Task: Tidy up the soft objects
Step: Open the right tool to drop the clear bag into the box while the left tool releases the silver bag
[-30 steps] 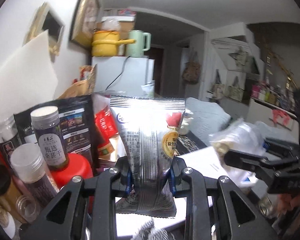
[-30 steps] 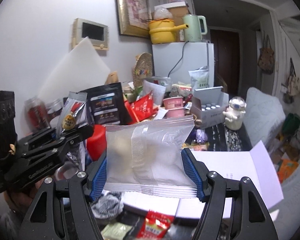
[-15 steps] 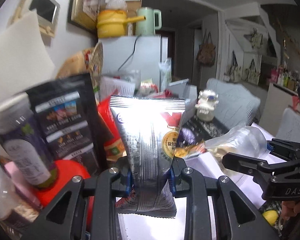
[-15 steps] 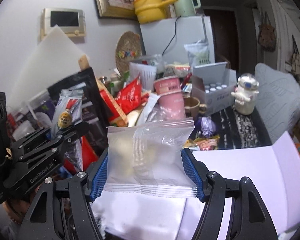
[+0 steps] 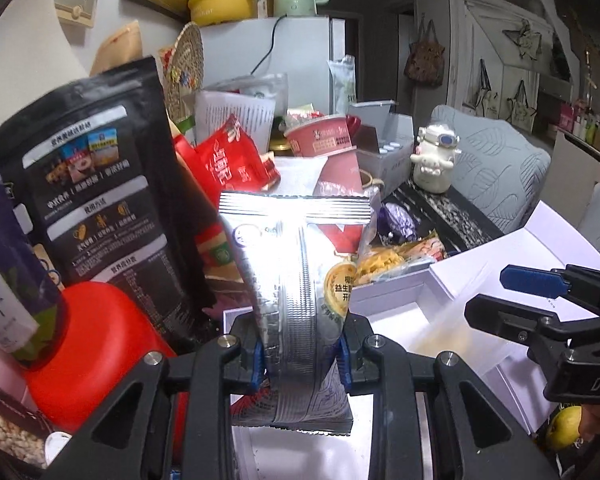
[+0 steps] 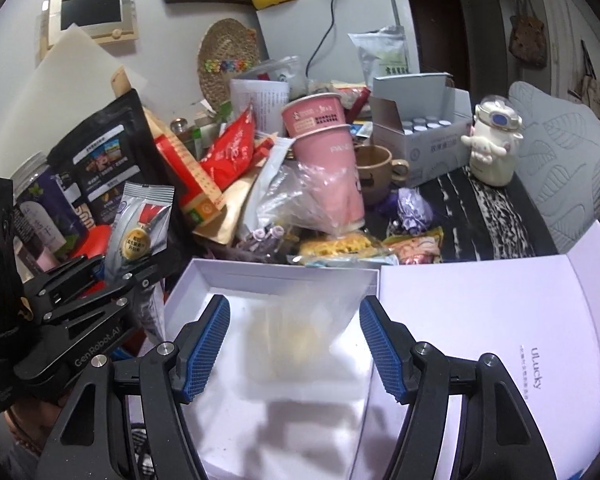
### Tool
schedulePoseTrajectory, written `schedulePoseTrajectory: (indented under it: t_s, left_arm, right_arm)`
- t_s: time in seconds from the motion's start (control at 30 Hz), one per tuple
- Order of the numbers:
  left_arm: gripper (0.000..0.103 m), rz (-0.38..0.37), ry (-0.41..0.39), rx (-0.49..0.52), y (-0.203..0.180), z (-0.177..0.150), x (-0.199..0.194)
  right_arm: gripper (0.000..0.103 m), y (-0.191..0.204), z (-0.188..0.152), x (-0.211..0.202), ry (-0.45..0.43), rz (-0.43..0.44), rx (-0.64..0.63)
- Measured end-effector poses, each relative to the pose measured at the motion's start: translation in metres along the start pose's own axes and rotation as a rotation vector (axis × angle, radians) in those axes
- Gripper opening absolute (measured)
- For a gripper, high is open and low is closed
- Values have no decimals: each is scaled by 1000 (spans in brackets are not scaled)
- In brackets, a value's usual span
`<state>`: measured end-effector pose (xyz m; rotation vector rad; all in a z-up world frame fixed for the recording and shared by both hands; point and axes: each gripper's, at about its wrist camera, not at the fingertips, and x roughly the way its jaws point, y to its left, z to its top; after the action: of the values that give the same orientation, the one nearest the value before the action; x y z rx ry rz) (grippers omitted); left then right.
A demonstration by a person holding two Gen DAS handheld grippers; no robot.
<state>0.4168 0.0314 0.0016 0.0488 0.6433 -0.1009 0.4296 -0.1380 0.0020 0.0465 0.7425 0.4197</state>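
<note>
My left gripper (image 5: 300,356) is shut on a silver snack packet (image 5: 300,280) with a red and gold label, held upright; the packet (image 6: 140,224) and gripper show at the left of the right wrist view. My right gripper (image 6: 294,344) is open above an open white box (image 6: 204,280). A clear plastic bag (image 6: 304,336) with pale yellowish contents is blurred between the open jaws, over the box floor. The same bag (image 5: 456,340) and the box (image 5: 392,292) show in the left wrist view, with the right gripper (image 5: 512,300) at the right.
The box's white lid (image 6: 480,320) lies open to the right. Behind the box is a cluttered pile: black pouch (image 5: 92,184), red snack bags (image 6: 232,148), pink paper cups (image 6: 324,144), brown mug (image 6: 374,168), carton of vials (image 6: 420,128), white figurine (image 6: 494,140), red container (image 5: 100,340).
My right gripper has opened and let go of the clear bag, which now drops into the white box. Both grippers have moved lower and closer to the box. The left still holds the silver packet.
</note>
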Motion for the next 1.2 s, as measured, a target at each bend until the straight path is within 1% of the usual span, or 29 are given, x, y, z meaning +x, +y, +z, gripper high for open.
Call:
schedulePoseTrajectory:
  t_s: [0.2, 0.33, 0.5, 0.63, 0.77, 0.87, 0.97, 1.03, 1.1, 1.13, 1.2]
  left_arm:
    - [29, 18, 87, -19, 1, -1, 14]
    - [31, 16, 117, -38, 3, -2, 17]
    - [31, 23, 121, -20, 2, -1, 15]
    - [31, 14, 126, -17, 0, -1, 13]
    - [32, 36, 126, 2, -4, -1, 11]
    - [34, 49, 134, 10, -6, -1, 10]
    - [47, 41, 144, 3, -7, 0, 6]
    - [71, 46, 122, 11, -9, 1, 0]
    - [78, 62, 85, 24, -12, 3, -9]
    - [78, 72, 65, 32, -14, 4, -16]
    - [78, 67, 53, 40, -16, 7, -24]
  right_arm:
    - [69, -1, -1, 2, 20, -25, -4]
    - [69, -2, -1, -1, 17, -37, -6]
    - [71, -4, -1, -7, 11, -55, -8]
    - [71, -3, -2, -12, 4, -70, -14]
    - [71, 0, -3, -18, -4, -77, -23]
    - [75, 1, -6, -24, -7, -83, -30]
    - [75, 0, -7, -31, -20, -100, -16]
    - [75, -1, -8, -35, -21, -105, -11]
    - [75, 1, -8, -40, -19, -105, -16]
    - [75, 2, -8, -42, -21, -105, -20]
    - [75, 6, -9, -47, -24, -107, -30]
